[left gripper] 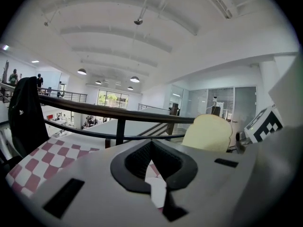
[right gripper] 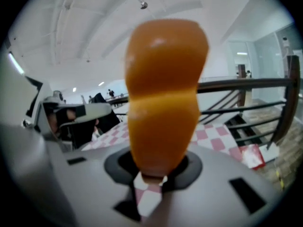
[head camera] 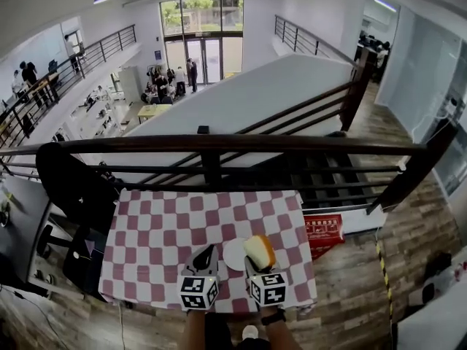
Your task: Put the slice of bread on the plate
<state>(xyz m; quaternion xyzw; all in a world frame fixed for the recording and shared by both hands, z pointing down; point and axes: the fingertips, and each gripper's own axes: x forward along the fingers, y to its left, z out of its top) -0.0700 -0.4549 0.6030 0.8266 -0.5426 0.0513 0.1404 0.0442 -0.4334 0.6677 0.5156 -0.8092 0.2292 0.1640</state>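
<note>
**A:** What's in the plate (head camera: pixel 230 257)?

**B:** What shows of it is plain white. It sits on the table toward 6 o'clock, near the front edge. The slice of bread (head camera: pixel 260 251) overlaps its rim at 3 o'clock in the head view. I cannot tell whether the two touch.

**A:** So where is the bread exactly?

**B:** It is clamped in the right gripper (head camera: pixel 255 266), whose jaws pinch its lower edge so that it stands upright. The left gripper (head camera: pixel 207 252) is just beside the plate at 9 o'clock. Its jaws are drawn all but together, with only a thin slit and nothing between them.

**A:** How does the slice look?

**B:** It has a pale cream face, a golden-orange crust and a domed top. The right gripper view shows it edge-on, as a blurred orange column. The left gripper view shows its pale face at 2 o'clock.

**A:** And the surroundings?

**B:** The table has a red-and-white checked cloth (head camera: pixel 157 232). A dark railing (head camera: pixel 219 144) runs behind it at 12 o'clock, with stairs going down beyond. A black chair (head camera: pixel 69 181) stands at 9 o'clock and a red sign (head camera: pixel 323 233) is at 3 o'clock. The floor is wood. Far off there is a lower hall with people and glass doors (head camera: pixel 204 53).
</note>
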